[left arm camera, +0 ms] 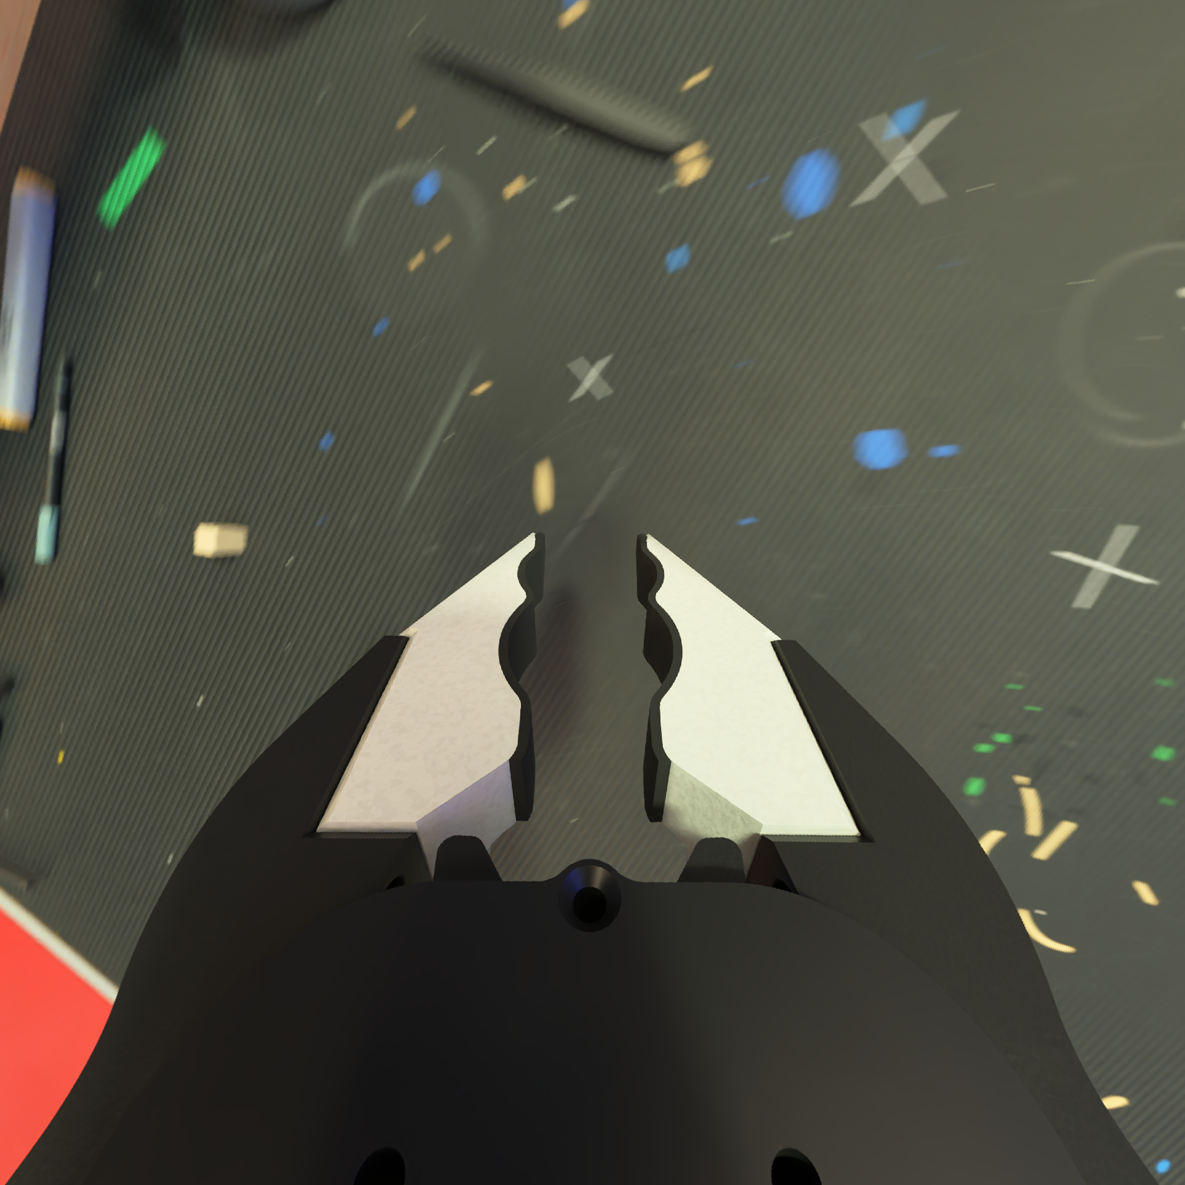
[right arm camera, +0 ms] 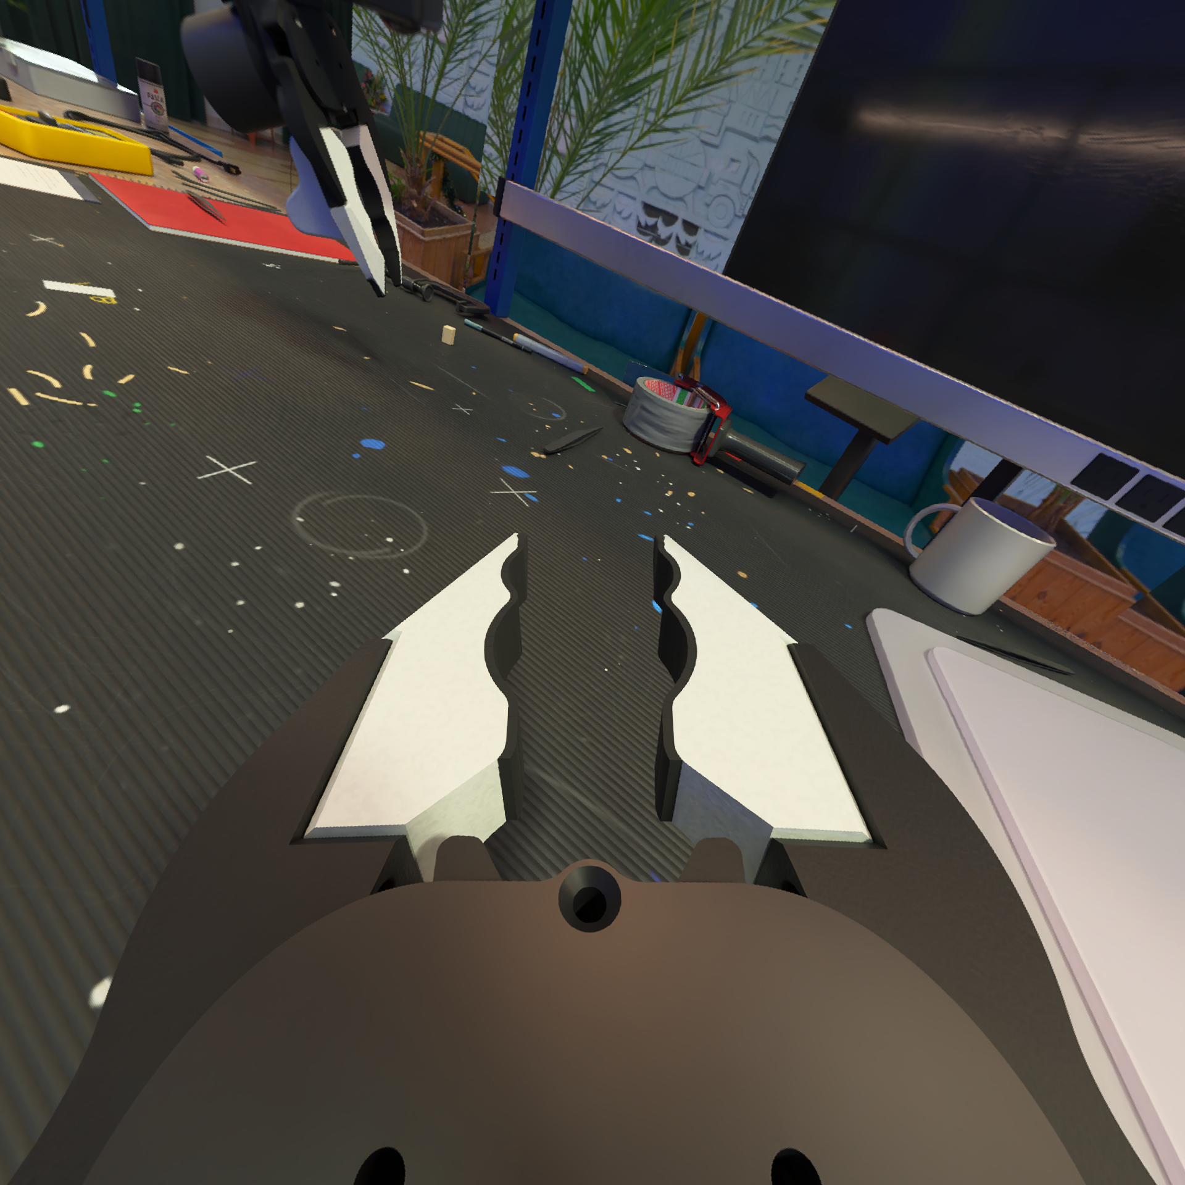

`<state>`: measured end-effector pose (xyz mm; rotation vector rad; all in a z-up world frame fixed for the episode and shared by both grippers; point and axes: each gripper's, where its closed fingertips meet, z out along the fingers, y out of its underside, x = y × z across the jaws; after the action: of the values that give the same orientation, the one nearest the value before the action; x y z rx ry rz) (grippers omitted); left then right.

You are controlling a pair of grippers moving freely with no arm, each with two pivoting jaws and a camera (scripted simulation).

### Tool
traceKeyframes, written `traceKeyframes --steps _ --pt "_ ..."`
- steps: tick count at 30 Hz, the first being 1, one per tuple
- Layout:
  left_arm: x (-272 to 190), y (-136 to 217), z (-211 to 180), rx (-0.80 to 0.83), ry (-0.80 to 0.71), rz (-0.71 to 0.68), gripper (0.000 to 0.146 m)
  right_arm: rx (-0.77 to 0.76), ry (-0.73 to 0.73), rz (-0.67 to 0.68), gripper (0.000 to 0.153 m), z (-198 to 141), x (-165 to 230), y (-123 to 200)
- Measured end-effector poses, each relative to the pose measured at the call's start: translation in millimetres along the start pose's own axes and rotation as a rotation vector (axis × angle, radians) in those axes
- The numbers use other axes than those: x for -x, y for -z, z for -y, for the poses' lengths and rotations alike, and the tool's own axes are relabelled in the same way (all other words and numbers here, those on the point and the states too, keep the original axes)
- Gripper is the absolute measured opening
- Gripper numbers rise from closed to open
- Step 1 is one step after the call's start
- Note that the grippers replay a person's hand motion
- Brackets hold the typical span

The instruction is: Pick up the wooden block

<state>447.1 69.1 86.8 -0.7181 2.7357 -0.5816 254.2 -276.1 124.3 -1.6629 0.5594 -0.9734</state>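
The wooden block (left arm camera: 220,538) is a small pale cuboid lying on the dark ribbed mat, left of and a little beyond my left gripper (left arm camera: 590,538). The left gripper is open and empty, hovering above the mat. In the right wrist view the block (right arm camera: 448,334) lies far off near the mat's back edge. The left gripper (right arm camera: 381,288) hangs there above the mat, points down, just left of the block. My right gripper (right arm camera: 590,538) is open and empty, low over the mat, far from the block.
Pens (left arm camera: 54,462) and a blue-grey tube (left arm camera: 25,301) lie at the mat's edge beyond the block. A tape dispenser (right arm camera: 680,413), a white mug (right arm camera: 974,554), a white board (right arm camera: 1058,769) and a red sheet (right arm camera: 218,218) ring the mat. A dark strip (left arm camera: 558,96) lies ahead.
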Motion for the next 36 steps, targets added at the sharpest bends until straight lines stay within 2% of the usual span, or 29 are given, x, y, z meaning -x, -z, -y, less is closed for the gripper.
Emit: traceKeyframes --steps 4,8,17,23,27,29,32,36 --pt "80 -17 -42 0.113 0.108 0.097 0.029 0.009 -0.005 -0.009 0.039 -3 -2 0" --pt "119 -27 -65 0.141 0.187 0.129 0.03 0.021 -0.017 -0.016 0.039 -8 -5 0" --pt "140 -33 -73 0.203 0.176 0.084 0.028 0.052 -0.037 0.013 0.039 -20 -1 -5" --pt "162 -47 -67 0.257 0.146 0.134 0.024 0.072 -0.051 0.009 0.039 -27 -3 -6" --pt "183 -58 -56 0.279 0.065 0.214 0.023 0.089 -0.062 0.014 0.039 -33 -3 -8" --pt "188 -65 -50 0.294 0.093 0.219 0.017 0.098 -0.066 0.017 0.039 -36 -3 -9" --pt "191 -75 -42 0.309 0.193 0.205 0.016 0.108 -0.073 0.014 0.039 -39 -4 -9" --pt "193 -83 -43 0.384 0.133 0.21 0.017 0.11 -0.091 0.02 0.039 -42 -5 -10"
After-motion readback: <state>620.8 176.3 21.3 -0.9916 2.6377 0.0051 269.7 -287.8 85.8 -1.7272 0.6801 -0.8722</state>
